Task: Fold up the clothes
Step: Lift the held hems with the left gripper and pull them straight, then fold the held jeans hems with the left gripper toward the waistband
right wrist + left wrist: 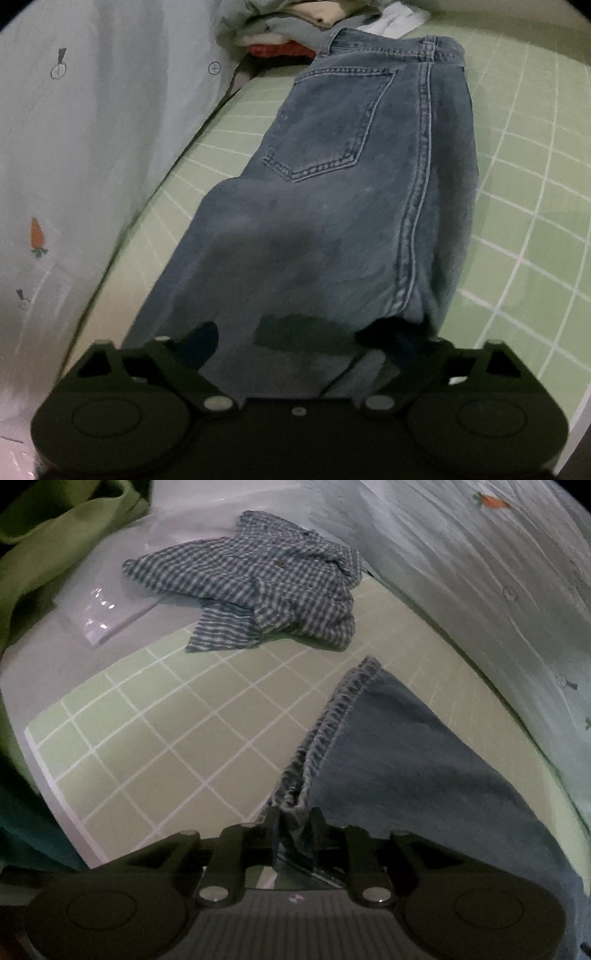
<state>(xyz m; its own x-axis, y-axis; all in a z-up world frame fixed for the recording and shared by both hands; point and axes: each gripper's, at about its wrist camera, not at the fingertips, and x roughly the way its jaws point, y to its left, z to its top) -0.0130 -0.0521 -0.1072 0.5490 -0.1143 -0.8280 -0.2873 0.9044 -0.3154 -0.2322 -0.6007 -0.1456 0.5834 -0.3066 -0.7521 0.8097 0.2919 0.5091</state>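
Blue jeans (pixel 351 192) lie lengthwise on a green grid mat (pixel 524 206), back pocket up, waistband at the far end. In the left wrist view my left gripper (pixel 293 823) is shut on the hem of a jeans leg (pixel 406 746), which it holds pinched between its fingers. In the right wrist view my right gripper (pixel 295 343) stands wide open over the near end of the jeans, with denim lying between its fingers (pixel 199 343). A blue checked shirt (pixel 258 587) lies crumpled at the far end of the mat (pixel 155 738).
A pale sheet with carrot prints (pixel 480 572) runs along one side of the mat. A pile of folded clothes (pixel 295 33) sits beyond the waistband. Green fabric (pixel 44 554) and a clear plastic packet (pixel 107 616) lie at the left.
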